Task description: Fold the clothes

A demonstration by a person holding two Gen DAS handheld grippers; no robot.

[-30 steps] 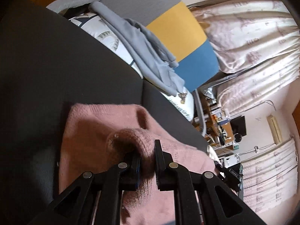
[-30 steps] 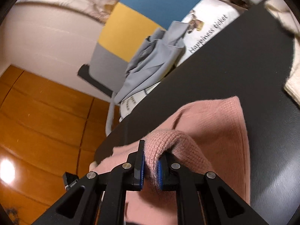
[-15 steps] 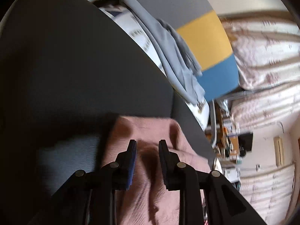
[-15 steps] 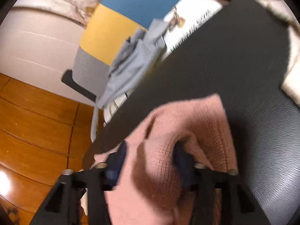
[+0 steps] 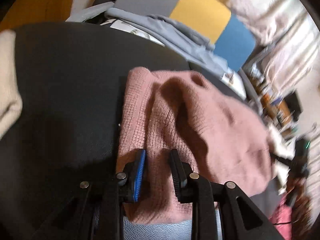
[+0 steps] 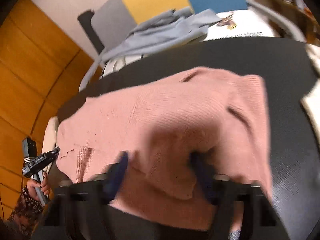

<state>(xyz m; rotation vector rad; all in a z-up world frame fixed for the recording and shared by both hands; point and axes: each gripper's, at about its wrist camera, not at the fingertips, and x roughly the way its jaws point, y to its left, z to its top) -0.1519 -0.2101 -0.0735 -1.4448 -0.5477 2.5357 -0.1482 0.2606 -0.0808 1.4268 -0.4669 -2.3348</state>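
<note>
A pink knitted sweater (image 5: 200, 116) lies folded and a little rumpled on a dark table (image 5: 70, 70). My left gripper (image 5: 158, 156) stands open just above the sweater's near edge, with nothing pinched between its blue pads. In the right wrist view the same sweater (image 6: 170, 120) spreads wide across the table. My right gripper (image 6: 160, 160) is open too, fingers wide apart and blurred, with a hump of pink knit lying loose between them. The left gripper's handle (image 6: 38, 166) shows at the lower left, held by a hand.
A grey garment (image 5: 180, 38) is draped over a chair with grey, yellow and blue panels (image 5: 202, 18) beyond the table. A cream cloth (image 5: 8, 84) lies at the table's left edge. Pale curtains (image 5: 280, 30) and cluttered shelves stand at the right. A wooden floor (image 6: 30, 70) lies left.
Both grippers were shut on folds of the pink sweater a second ago. They opened, let the knit drop onto the table, and pulled back.
</note>
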